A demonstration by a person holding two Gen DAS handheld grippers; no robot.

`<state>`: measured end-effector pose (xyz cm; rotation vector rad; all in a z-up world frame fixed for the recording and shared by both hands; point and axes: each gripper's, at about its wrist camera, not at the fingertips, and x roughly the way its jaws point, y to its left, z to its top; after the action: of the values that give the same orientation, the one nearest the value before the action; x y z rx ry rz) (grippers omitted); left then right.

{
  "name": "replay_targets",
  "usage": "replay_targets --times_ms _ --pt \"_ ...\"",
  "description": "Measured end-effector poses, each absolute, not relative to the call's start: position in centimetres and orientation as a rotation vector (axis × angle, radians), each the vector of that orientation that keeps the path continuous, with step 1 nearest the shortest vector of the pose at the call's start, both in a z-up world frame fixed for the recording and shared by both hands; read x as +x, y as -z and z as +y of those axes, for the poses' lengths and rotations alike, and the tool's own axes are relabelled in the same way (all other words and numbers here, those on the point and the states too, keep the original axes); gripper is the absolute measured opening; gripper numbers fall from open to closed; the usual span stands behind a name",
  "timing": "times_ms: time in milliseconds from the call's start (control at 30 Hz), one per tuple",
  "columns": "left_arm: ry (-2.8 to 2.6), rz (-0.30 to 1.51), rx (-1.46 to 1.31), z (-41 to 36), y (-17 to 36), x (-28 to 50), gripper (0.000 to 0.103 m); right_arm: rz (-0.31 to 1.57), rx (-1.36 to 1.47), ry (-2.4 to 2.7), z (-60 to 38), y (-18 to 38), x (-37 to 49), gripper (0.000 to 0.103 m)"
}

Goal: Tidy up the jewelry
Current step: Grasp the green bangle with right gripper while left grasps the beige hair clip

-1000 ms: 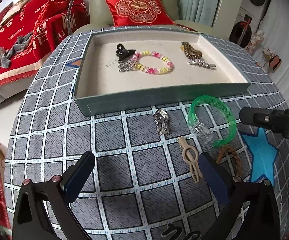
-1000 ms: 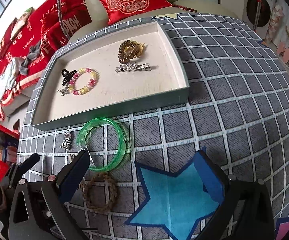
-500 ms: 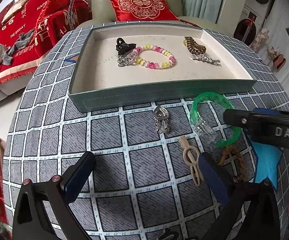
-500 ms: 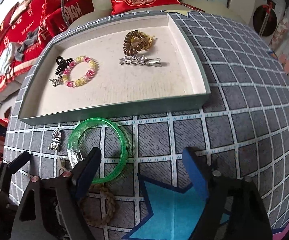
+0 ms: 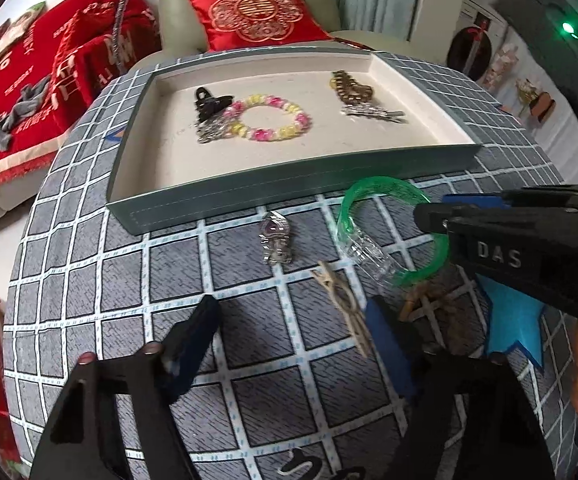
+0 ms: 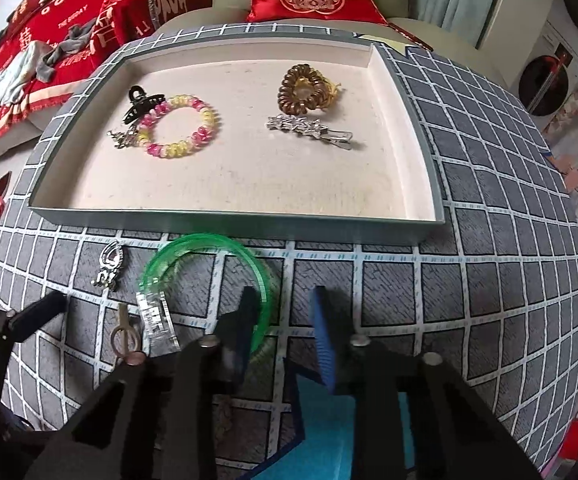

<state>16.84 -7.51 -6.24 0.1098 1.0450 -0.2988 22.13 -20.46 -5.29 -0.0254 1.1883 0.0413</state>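
A teal tray (image 6: pixel 229 220) (image 5: pixel 289 196) with a cream lining holds a black claw clip (image 6: pixel 141 102), a pink-yellow bead bracelet (image 6: pixel 181 128), a brown coil hair tie (image 6: pixel 305 90) and a silver clip (image 6: pixel 309 128). In front of it on the checked cloth lie a green bangle (image 6: pixel 209 244) (image 5: pixel 381 188), a clear clip (image 6: pixel 157 320), a silver brooch (image 5: pixel 275 240) and a beige hairpin (image 5: pixel 343 300). My right gripper (image 6: pixel 283 320) is open, its jaws straddling the bangle's right rim. My left gripper (image 5: pixel 293 332) is open and empty above the cloth.
A brown bead ring (image 5: pixel 429 308) and a blue star patch (image 5: pixel 513 320) lie beside the bangle. A red cushion (image 5: pixel 257 12) on a sofa stands behind the table, and red blankets (image 5: pixel 49 64) lie at the left.
My right gripper has moved forward and left and narrowed its jaws around the bangle's right rim. My left gripper has hardly moved.
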Motion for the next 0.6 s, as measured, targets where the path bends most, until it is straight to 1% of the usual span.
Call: replay_targets --times_ms 33,67,100,133,167,200,233,267,300,333,600 --pt "0.309 1.046 0.111 -7.6 6.2 16.7 0.077 1.188 -0.024 -0.043 -20.4 5.3 21.9 0.016" --pt "0.319 1.047 0.112 -7.7 6.1 16.7 0.074 1.187 -0.019 -0.045 -20.5 5.3 21.8 0.012" --pt "0.332 1.047 0.115 -7.9 6.0 16.6 0.067 1.186 -0.015 -0.046 -20.5 5.2 21.7 0.010" --pt "0.349 1.047 0.116 -8.2 5.9 16.5 0.059 1.185 -0.012 -0.047 -20.6 5.3 21.7 0.009" --pt "0.366 1.047 0.115 -8.3 5.8 16.4 0.054 1.182 -0.008 -0.048 -20.7 5.3 21.5 0.009" --pt "0.390 1.049 0.110 -8.4 5.8 16.3 0.043 1.181 -0.004 -0.048 -20.8 5.3 21.4 0.009" --pt "0.416 1.051 0.099 -8.6 5.7 16.2 0.034 1.180 0.002 -0.048 -21.0 5.3 21.2 0.009" --pt "0.431 1.050 0.090 -8.6 5.7 16.1 0.030 1.178 0.009 -0.048 -21.1 5.3 21.0 0.008" --pt "0.448 1.048 0.080 -8.6 5.6 16.0 0.022 1.176 0.017 -0.049 -21.3 5.2 20.8 0.008" --pt "0.471 1.044 0.063 -8.5 5.6 15.9 0.018 1.173 0.022 -0.048 -21.5 5.1 20.7 0.008" --pt "0.489 1.030 0.021 -7.1 5.0 15.5 0.017 1.145 0.099 -0.056 -22.8 4.2 19.7 0.008"
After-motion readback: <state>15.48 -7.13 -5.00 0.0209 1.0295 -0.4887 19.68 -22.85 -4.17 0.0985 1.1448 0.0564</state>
